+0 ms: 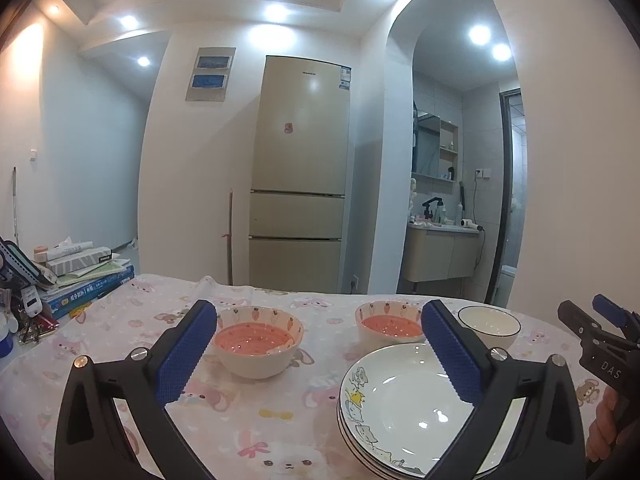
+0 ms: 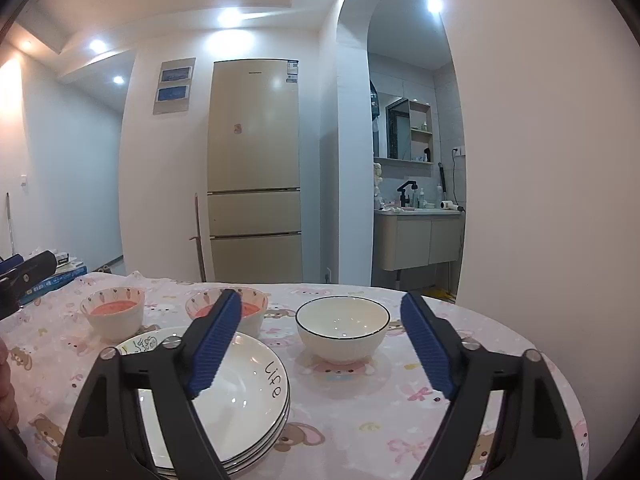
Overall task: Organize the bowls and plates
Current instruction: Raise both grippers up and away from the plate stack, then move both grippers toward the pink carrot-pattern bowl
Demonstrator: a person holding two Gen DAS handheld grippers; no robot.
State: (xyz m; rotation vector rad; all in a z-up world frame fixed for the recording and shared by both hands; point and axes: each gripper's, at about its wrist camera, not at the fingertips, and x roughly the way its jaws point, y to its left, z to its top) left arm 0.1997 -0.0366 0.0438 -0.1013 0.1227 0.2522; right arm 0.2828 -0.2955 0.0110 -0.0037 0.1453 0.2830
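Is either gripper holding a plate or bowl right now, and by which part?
Nothing is held. The left gripper and right gripper both stand open over the table, pads touching nothing. The plate stack and white bowl rest free.

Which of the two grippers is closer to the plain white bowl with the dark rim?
The right gripper. Its open jaws frame the white bowl straight ahead. The left gripper is off to the left, with the stack of plates between it and that bowl; it faces a carrot-pattern bowl.
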